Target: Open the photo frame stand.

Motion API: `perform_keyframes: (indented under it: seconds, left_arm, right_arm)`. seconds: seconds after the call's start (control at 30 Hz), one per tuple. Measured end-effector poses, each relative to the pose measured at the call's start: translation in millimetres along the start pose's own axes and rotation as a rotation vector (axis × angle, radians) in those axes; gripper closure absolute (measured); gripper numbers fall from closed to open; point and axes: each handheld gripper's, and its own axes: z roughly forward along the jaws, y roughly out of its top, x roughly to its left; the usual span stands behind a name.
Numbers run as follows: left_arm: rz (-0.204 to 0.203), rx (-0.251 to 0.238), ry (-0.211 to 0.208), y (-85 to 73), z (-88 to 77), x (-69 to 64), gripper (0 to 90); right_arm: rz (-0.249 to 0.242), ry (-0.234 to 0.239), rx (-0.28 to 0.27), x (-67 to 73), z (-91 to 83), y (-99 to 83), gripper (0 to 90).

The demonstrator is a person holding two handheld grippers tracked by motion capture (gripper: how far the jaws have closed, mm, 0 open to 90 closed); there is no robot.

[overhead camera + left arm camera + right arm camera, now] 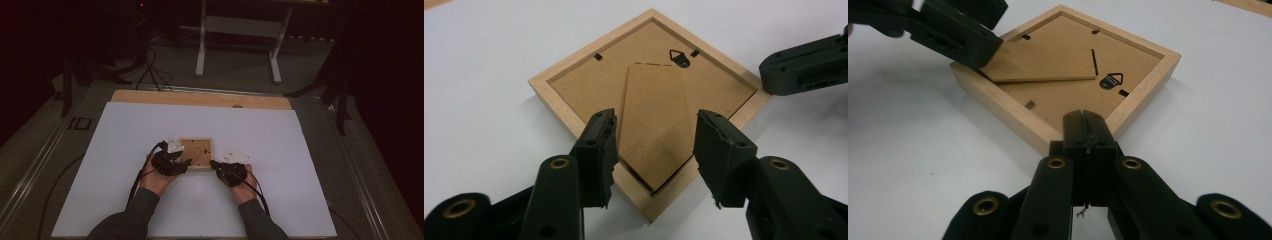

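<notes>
- Face-down on the white table sheet (125, 150) lay a small square light-wood picture frame (196, 154) — probably light, stiff, glass-fronted; best gripped by its rim.
- Left gripper (655, 145) stood apart over the brown easel stand (655, 125); right gripper (1087, 131) was closed, touching a corner.
- Gripper views showed the metal hanger (680, 57) clearly.

1. Picture frame (196, 153): small, square, light wood, lying face down just below the centre of the high view.
2. Backing board (589, 85): brown fibreboard, set inside the rim.
3. Easel stand (654, 125): brown flap, lying on the backing.
4. Hanger (1111, 81): black triangular hook near one corner.
</notes>
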Motion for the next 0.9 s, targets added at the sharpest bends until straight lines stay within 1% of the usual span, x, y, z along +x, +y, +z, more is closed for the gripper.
perform_keyframes:
  seconds: [0.03, 0.13, 0.17, 0.2, 0.23, 0.37, 0.47, 0.53, 0.57, 0.6, 0.63, 0.67, 0.7, 0.87, 0.9]
  left_arm:
    - [0.008, 0.012, 0.011, 1.7, 2.5, -1.5, 49.6]
    - [0.020, 0.023, 0.008, 3.8, 5.4, -3.4, 48.7]
    - [0.036, 0.032, 0.018, 5.4, 8.7, -5.8, 48.3]
    - [0.036, 0.032, 0.018, 5.4, 8.7, -5.8, 48.3]
    - [0.048, 0.047, 0.027, 6.3, 12.6, -7.1, 48.2]
    - [0.046, 0.059, 0.042, 6.0, 18.7, -6.5, 47.8]
    - [0.041, 0.057, 0.041, 6.1, 19.8, -6.0, 47.2]
    - [0.035, 0.064, 0.029, 6.7, 20.6, -4.1, 47.3]
    - [0.026, 0.064, 0.019, 6.8, 21.1, -2.6, 47.3]
    - [0.026, 0.064, 0.019, 6.8, 21.1, -2.6, 47.3]
    - [0.003, 0.063, -0.012, 6.8, 21.6, 0.4, 49.1]
    - [0.003, 0.063, -0.012, 6.8, 21.6, 0.4, 50.4]
    - [0.014, 0.068, -0.010, 7.2, 21.2, -0.2, 51.0]
    - [0.009, 0.079, -0.005, 9.9, 20.6, -0.8, 51.2]
    - [0.008, 0.079, -0.001, 12.6, 18.3, -1.6, 51.2]
  right_arm:
    - [-0.009, -0.005, -0.001, 0.6, 0.1, 0.0, 89.7]
    - [-0.008, -0.005, -0.003, 0.9, 0.0, -0.3, 89.7]
    - [-0.012, -0.006, -0.003, 1.0, 0.0, -0.4, 89.7]
    - [-0.012, -0.006, -0.003, 1.0, 0.0, -0.4, 89.7]
    - [-0.016, -0.007, -0.003, 1.1, 0.0, -0.5, 89.7]
    - [-0.016, -0.008, -0.002, 1.5, -0.2, -0.6, 89.7]
    - [-0.016, -0.010, -0.003, 1.6, -0.1, -0.7, 89.7]
    - [-0.016, -0.011, -0.003, 1.7, -0.1, -0.8, 89.7]
    - [-0.016, -0.011, -0.003, 1.8, -0.1, -0.8, 89.7]
    - [-0.016, -0.011, -0.003, 1.8, -0.1, -0.8, 89.7]
    - [-0.017, -0.012, -0.003, 1.8, -0.2, -0.9, 89.7]
    - [-0.017, -0.012, -0.003, 1.8, -0.2, -0.9, 89.7]
    - [-0.017, -0.012, -0.003, 1.9, -0.2, -0.9, 89.7]
    - [-0.020, -0.012, -0.003, 1.8, -0.3, -1.0, 89.7]
    - [-0.020, -0.012, -0.004, 1.7, -0.2, -1.1, 89.7]
